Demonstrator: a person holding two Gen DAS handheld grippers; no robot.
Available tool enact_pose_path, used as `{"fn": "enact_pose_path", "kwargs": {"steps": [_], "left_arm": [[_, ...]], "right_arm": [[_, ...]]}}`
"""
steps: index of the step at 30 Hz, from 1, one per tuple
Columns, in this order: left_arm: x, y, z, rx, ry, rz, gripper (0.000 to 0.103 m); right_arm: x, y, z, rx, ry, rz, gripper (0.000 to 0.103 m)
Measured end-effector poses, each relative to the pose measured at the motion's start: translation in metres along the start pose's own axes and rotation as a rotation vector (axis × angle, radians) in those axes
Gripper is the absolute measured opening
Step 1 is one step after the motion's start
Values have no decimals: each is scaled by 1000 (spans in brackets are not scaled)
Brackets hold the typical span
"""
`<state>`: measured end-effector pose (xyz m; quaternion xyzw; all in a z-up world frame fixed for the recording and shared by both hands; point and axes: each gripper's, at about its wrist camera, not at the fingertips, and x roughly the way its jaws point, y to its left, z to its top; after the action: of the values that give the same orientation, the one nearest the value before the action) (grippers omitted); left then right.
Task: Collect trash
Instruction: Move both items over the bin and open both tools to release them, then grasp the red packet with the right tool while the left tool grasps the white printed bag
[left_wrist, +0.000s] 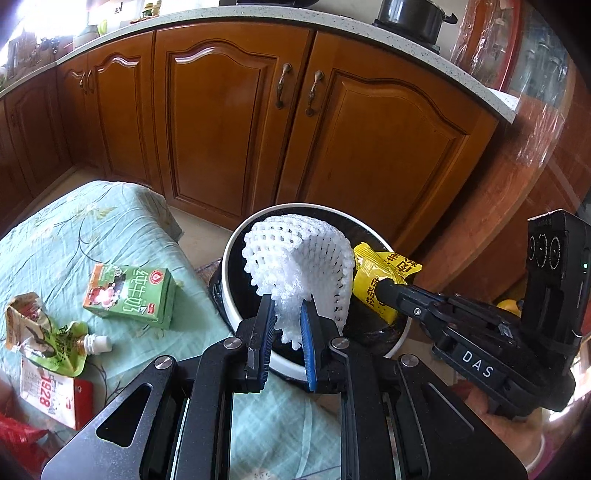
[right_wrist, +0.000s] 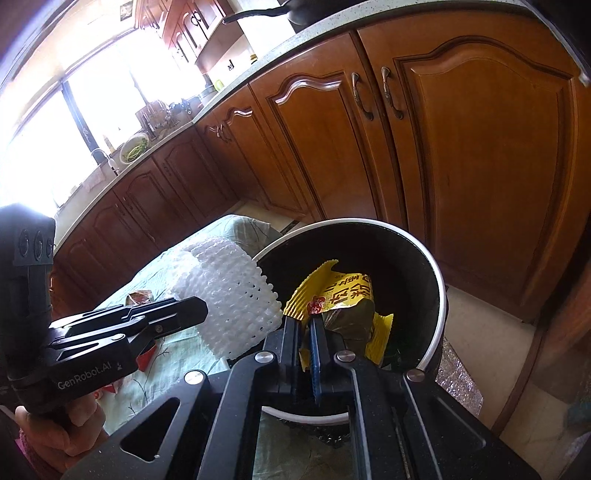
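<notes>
Your left hand-held gripper (left_wrist: 288, 321) is pinched nearly closed on the lower edge of a white foam mesh fruit sleeve (left_wrist: 299, 266), and your right hand-held gripper (right_wrist: 304, 332) is clamped fully shut on a crinkled yellow snack wrapper with red and black print (right_wrist: 343, 299); both pieces hang at the mouth of the round, white-rimmed bin with a black liner (right_wrist: 437, 295), the wrapper already over the opening and the sleeve straddling the near rim. To finish this step well, I would carry each piece clear past the rim before you let go, since the bulky sleeve looks springy and could catch on the edge and roll back out; release the wrapper low so it does not flutter. Keep the two tools from crossing, as they sit close together here. The bin stands just beside a bench covered in a pale green floral cloth (left_wrist: 74, 229), where more trash waits: a green milk carton (left_wrist: 129, 295), a crumpled green spouted drink pouch (left_wrist: 48, 332), and a white and red printed packet (left_wrist: 55, 395) nearest you. Behind it all runs a row of brown wooden cabinet doors (left_wrist: 221, 129) under a speckled pale worktop (left_wrist: 258, 22), with a black pot (left_wrist: 413, 18) on it and bright windows (right_wrist: 55, 129) off to the side.
</notes>
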<state>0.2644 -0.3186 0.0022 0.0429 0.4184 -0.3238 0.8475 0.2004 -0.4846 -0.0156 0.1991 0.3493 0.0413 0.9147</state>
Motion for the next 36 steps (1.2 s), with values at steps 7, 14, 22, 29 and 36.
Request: {"fn": "enact_pose_path", "kwargs": {"steps": [7, 14, 22, 29, 36], "left_arm": [[22, -6, 7, 4, 43, 15, 14], [29, -9, 6, -4, 68, 11, 32], [15, -2, -6, -14, 44, 23, 54], [-18, 17, -35, -77, -14, 59, 54], [-58, 41, -76, -141, -58, 100, 54]], "right_arm": [[13, -11, 8, 12, 29, -5, 9], [14, -15, 6, 24, 41, -5, 18], [4, -18, 1, 55, 9, 6, 47], [-18, -1, -16, 53, -71, 29, 81], [-27, 25, -34, 41, -95, 78, 83]]}}
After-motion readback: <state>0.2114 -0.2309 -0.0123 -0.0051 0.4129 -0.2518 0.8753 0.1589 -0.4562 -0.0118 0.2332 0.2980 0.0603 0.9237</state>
